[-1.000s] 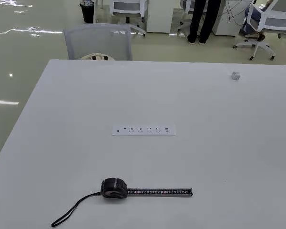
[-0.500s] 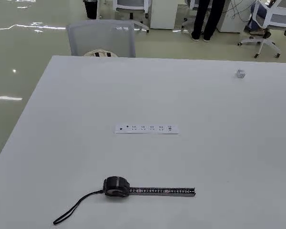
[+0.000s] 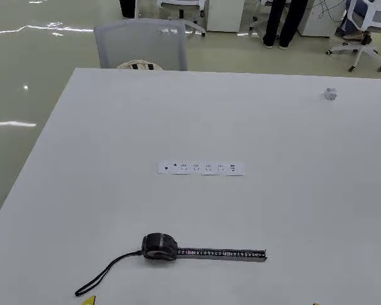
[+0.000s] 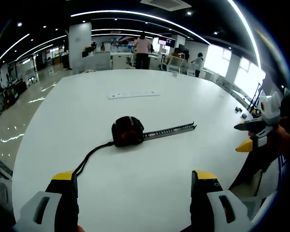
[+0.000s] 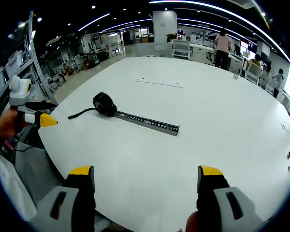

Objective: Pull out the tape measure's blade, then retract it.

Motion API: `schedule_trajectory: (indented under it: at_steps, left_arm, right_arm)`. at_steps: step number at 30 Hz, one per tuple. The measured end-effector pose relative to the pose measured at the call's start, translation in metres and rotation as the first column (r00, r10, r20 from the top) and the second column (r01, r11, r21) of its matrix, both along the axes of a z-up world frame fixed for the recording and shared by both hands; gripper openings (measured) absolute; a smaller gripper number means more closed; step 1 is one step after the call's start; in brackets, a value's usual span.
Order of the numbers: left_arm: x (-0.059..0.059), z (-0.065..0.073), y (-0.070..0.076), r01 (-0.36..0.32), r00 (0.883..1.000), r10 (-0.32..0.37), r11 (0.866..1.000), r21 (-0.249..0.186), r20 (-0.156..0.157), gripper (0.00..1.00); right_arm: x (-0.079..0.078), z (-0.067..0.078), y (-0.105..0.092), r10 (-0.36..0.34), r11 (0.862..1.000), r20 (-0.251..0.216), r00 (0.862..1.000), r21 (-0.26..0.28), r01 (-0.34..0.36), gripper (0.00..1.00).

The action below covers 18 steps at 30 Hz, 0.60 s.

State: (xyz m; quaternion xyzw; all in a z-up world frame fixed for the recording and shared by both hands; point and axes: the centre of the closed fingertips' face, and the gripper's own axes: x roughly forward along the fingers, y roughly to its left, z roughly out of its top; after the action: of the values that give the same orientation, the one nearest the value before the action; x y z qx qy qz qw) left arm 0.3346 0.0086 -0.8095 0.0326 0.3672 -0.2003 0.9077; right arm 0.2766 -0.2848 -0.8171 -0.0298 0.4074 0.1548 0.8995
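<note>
An open-plan office: office chairs (image 3: pixel 140 41), a white table (image 3: pixel 292 210), ceiling strip lights (image 4: pixel 116 11).

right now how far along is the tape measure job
Done, it seems: the blade lies pulled out of the tape measure on the table. In hand: nothing; the left tongs and right tongs are open, short of it. Left: retracting the blade.

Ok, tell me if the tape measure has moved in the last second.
No. In the head view the tape measure keeps its place below the socket strip's left end; the whole picture shifted, so only the camera moved.
</note>
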Motion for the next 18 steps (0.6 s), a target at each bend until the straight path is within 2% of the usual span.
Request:
schedule_trajectory:
  at_steps: [5,18]
  left_arm:
    - [0.009,-0.002,-0.006,0.002,1.0,-0.002,1.0,0.001,0.001,0.95]
    - [0.024,-0.01,-0.016,-0.01,1.0,0.01,1.0,0.007,-0.007,0.94]
  right_arm:
    - [0.006,-0.004,-0.001,0.009,1.0,-0.004,1.0,-0.001,-0.009,0.9]
    - [0.022,-0.014,-0.006,0.043,0.999,-0.019,0.999,-0.017,-0.043,0.89]
